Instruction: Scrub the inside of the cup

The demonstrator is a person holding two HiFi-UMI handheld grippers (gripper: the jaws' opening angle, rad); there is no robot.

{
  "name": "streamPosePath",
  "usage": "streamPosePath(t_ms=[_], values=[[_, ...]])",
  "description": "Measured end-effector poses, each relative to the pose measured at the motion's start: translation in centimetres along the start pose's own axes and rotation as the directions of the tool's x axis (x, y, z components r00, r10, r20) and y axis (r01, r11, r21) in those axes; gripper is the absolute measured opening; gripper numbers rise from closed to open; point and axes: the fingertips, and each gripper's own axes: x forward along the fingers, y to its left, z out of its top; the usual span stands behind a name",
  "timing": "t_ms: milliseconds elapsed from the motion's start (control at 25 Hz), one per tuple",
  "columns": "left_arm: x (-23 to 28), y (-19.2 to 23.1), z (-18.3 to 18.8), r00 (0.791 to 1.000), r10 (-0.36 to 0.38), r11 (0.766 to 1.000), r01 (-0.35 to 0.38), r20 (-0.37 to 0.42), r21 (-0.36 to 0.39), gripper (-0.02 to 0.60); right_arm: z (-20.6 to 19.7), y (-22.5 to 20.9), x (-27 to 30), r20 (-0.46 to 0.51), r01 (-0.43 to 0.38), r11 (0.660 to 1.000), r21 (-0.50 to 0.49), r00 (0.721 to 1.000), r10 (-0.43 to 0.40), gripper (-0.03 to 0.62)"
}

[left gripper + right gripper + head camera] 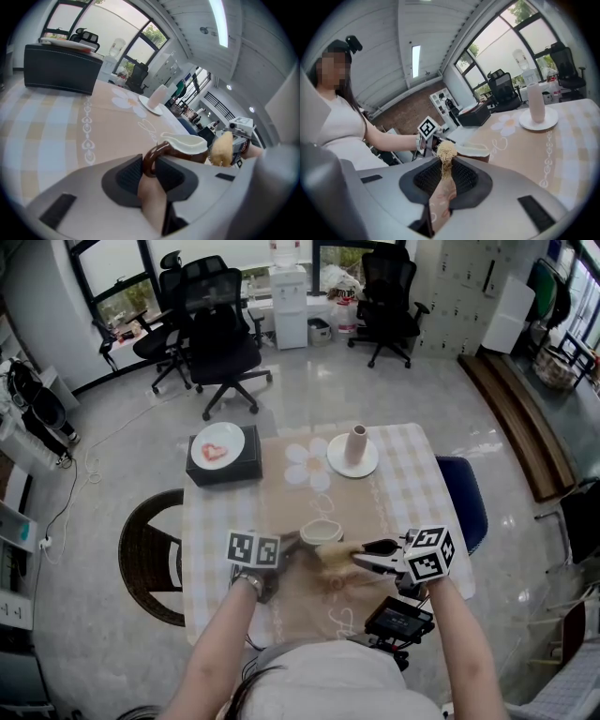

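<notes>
A brown cup [321,532] with a white inside stands on the tablecloth near the front edge. My left gripper [284,547] is shut on its handle; in the left gripper view the glossy brown handle [152,158] sits pinched between the jaws of the left gripper [150,171]. My right gripper [367,557] is shut on a straw-coloured scrubber [336,557], whose tuft hangs just right of the cup, outside the rim. In the right gripper view the scrubber [445,152] sticks up from the right gripper [444,171], with the cup [472,150] just beyond it.
A black box [225,468] carrying a white plate [217,444] stands at the table's far left. A white saucer [337,463] with a tall pale vase [356,444] stands at the far middle. A blue seat [464,502] is at the right, a wicker chair [150,554] at the left.
</notes>
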Motion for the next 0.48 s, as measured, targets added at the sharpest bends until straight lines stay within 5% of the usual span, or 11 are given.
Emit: streamPosePath(t_ms=[160, 480], values=[[0.1, 0.2, 0.1, 1.0, 0.012, 1.0, -0.012, 0.001, 0.007, 0.078, 2.3, -0.8, -1.3, 0.117, 0.007, 0.999, 0.034, 0.993, -0.011, 0.06], [0.3, 0.7, 0.1, 0.999, 0.033, 0.999, -0.033, -0.003, 0.007, 0.081, 0.2, -2.1, 0.0, 0.056, 0.031, 0.997, 0.067, 0.998, -0.035, 0.06]])
